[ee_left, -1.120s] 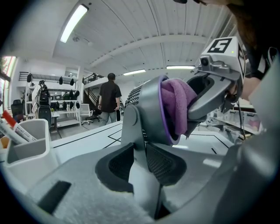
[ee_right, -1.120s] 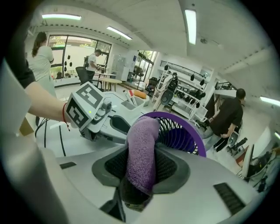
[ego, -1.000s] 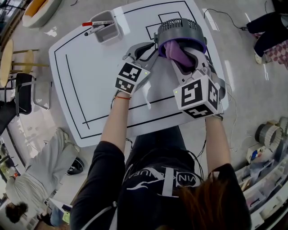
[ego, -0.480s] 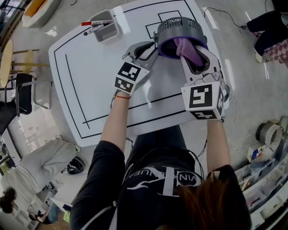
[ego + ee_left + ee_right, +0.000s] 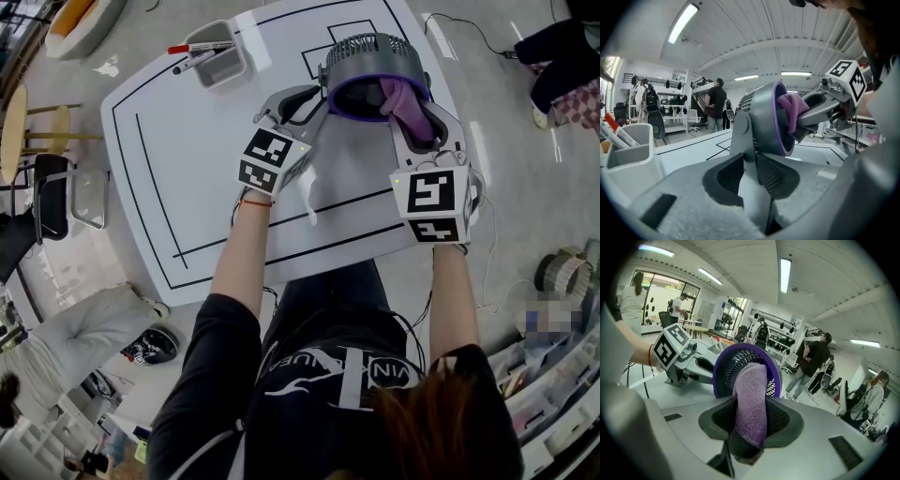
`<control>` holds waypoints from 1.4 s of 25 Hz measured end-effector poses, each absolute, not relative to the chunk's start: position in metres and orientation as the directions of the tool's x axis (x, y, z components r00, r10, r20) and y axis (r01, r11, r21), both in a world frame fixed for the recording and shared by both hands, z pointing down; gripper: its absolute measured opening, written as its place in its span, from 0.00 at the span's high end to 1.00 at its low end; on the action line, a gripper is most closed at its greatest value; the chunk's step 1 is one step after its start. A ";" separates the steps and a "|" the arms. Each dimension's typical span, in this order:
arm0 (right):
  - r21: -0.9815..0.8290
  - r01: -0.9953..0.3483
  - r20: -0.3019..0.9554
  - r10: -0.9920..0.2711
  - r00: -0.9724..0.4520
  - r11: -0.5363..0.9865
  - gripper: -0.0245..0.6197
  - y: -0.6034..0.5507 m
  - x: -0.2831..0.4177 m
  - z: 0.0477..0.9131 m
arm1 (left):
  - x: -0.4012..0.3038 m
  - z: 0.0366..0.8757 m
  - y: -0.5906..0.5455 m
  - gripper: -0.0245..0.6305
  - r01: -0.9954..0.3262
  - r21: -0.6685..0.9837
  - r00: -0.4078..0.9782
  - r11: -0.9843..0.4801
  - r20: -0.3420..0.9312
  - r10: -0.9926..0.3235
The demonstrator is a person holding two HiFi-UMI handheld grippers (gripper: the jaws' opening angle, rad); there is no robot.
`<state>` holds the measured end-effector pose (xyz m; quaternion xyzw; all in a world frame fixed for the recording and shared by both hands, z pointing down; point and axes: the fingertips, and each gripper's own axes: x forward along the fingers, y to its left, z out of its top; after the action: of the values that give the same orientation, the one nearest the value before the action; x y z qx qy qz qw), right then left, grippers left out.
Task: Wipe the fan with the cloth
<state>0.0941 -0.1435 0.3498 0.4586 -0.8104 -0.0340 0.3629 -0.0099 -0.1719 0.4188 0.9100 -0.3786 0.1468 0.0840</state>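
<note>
The fan (image 5: 370, 56) stands upper centre on the worktop (image 5: 187, 169). The left tongs (image 5: 750, 177) clamp its stand to steady it; the right tongs (image 5: 751, 423) pinch the purple cloth (image 5: 751, 390), apparently pressing it against the grille's right side.

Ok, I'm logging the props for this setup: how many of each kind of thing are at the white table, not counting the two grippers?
fan: 1
purple cloth: 1
grey holder: 1
markers: 2
Total: 5
</note>
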 end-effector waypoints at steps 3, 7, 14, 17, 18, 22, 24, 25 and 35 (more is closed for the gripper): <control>0.386 -0.703 0.549 -0.761 -0.345 0.598 0.74 -0.137 0.091 0.342 | -0.010 0.418 -0.173 0.83 -0.721 0.054 0.666 -0.691 0.330 -0.669; 0.321 -0.695 0.504 -0.737 -0.449 0.643 0.74 -0.123 0.080 0.318 | -0.010 0.419 -0.172 0.83 -0.722 0.062 0.667 -0.689 0.328 -0.669; 0.226 -0.675 0.407 -0.698 -0.589 0.702 0.74 -0.129 0.049 0.275 | -0.010 0.418 -0.173 0.83 -0.736 0.071 0.655 -0.674 0.329 -0.681; 0.259 -0.650 0.377 -0.694 -0.614 0.715 0.74 -0.136 0.026 0.258 | -0.009 0.418 -0.171 0.84 -0.742 0.076 0.649 -0.666 0.331 -0.685; 0.270 -0.644 0.372 -0.694 -0.616 0.716 0.74 -0.140 0.018 0.254 | -0.008 0.417 -0.171 0.84 -0.744 0.078 0.647 -0.664 0.330 -0.687; 0.298 -0.617 0.398 -0.683 -0.613 0.728 0.74 -0.155 -0.015 0.252 | -0.008 0.416 -0.171 0.84 -0.750 0.082 0.642 -0.657 0.330 -0.692; 0.306 -0.596 0.427 -0.666 -0.611 0.743 0.73 -0.161 -0.026 0.257 | -0.008 0.417 -0.172 0.84 -0.751 0.085 0.641 -0.655 0.331 -0.693; 0.316 -0.583 0.446 -0.659 -0.605 0.749 0.73 -0.163 -0.031 0.259 | -0.008 0.417 -0.172 0.84 -0.751 0.086 0.641 -0.654 0.330 -0.693; 0.494 -0.470 0.545 -0.682 -0.488 0.732 0.73 -0.173 -0.043 0.274 | -0.007 0.414 -0.170 0.84 -0.748 0.095 0.647 -0.657 0.327 -0.689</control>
<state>-0.0429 -0.1730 0.2738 0.3384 -0.8511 -0.1406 0.3760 -0.0071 -0.1703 0.4142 0.9007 -0.3987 0.1322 0.1111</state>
